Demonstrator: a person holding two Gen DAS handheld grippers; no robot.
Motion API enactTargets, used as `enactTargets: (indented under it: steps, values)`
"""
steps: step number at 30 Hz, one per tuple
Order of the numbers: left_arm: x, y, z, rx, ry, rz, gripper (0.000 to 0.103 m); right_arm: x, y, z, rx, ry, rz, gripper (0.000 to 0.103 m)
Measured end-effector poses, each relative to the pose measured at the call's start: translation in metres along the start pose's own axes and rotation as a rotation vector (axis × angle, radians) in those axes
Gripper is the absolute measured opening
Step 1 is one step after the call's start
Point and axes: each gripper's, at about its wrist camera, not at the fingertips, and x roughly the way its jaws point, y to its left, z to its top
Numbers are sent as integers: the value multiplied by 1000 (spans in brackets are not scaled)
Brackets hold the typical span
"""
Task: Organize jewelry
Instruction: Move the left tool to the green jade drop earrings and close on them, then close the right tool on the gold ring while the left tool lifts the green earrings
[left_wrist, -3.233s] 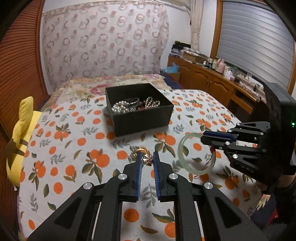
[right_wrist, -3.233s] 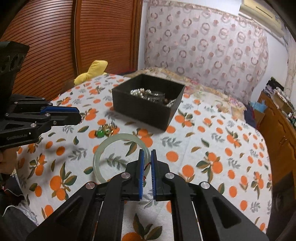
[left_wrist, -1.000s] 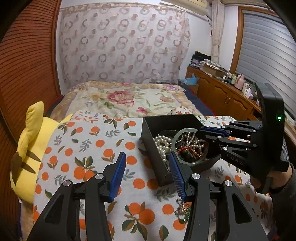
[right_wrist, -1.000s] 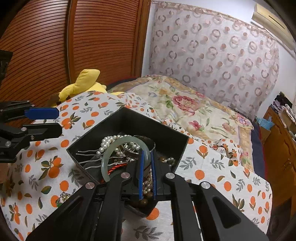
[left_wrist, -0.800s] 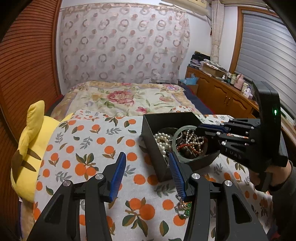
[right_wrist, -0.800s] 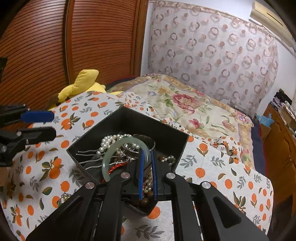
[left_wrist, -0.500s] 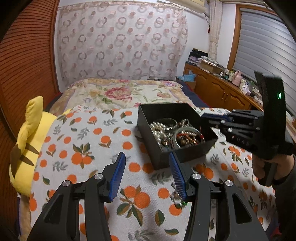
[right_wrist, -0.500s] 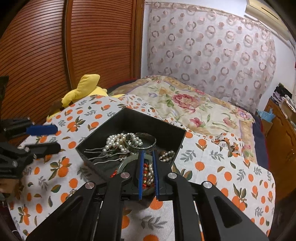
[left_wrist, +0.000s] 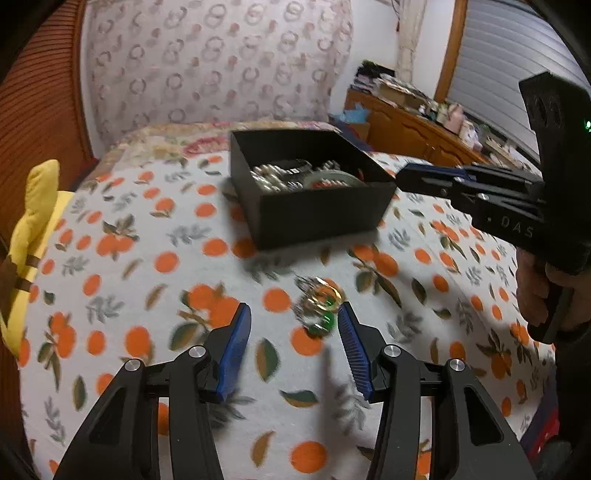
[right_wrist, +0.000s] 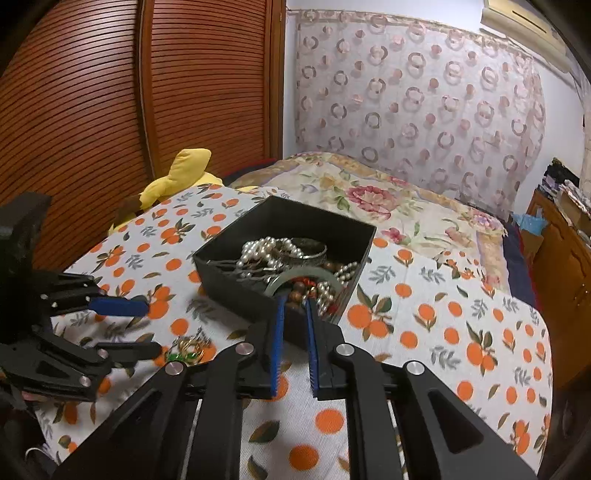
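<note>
A small gold and green trinket (left_wrist: 319, 306) lies on the orange-print cloth (left_wrist: 147, 258). My left gripper (left_wrist: 295, 321) hangs just over it with jaws apart and closing; the trinket sits between the fingertips, close to the right one, and no pad presses on it. Behind stands a black box (left_wrist: 310, 206) full of pearls and beads, with the pale green bangle (right_wrist: 295, 277) lying inside. My right gripper (right_wrist: 294, 310) is at the box's near wall, empty, its jaws almost together. In the right wrist view the left gripper (right_wrist: 147, 326) flanks the trinket (right_wrist: 188, 349).
A yellow plush toy (right_wrist: 177, 173) lies at the table's left edge. A bed with a floral quilt (right_wrist: 369, 195) is behind the table. A wooden cabinet (left_wrist: 406, 129) runs along the right wall. A hand (left_wrist: 535, 288) holds the right gripper's handle.
The right gripper let the green bangle go into the box and drew back from it. The left gripper sank and came over the trinket on the cloth.
</note>
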Motion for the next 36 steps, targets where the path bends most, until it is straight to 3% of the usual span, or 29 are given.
enactTargets:
  steps: [4,6,9,23,24,29,36]
  values:
    - [3,-14,-2,43,9,-23,31,-3,0,-7,5,6,0,13]
    - [6,-19,-1,59,14,-24,20,-3,0,-12,9,12,-3,13]
    - [12,-24,2,80,25,-14,17,-3,-2,-17,18,20,0,13]
    - [22,-31,-1,164,71,65,16,-6,-6,-29,33,33,-6,14]
    - [22,-31,-1,169,72,64,10,-7,-6,-29,33,33,-4,14]
    - [14,-27,-5,151,70,42,10,-9,3,-36,25,37,4,14]
    - [-24,-14,-3,69,-15,-13,10,-6,25,-38,-2,52,34,14]
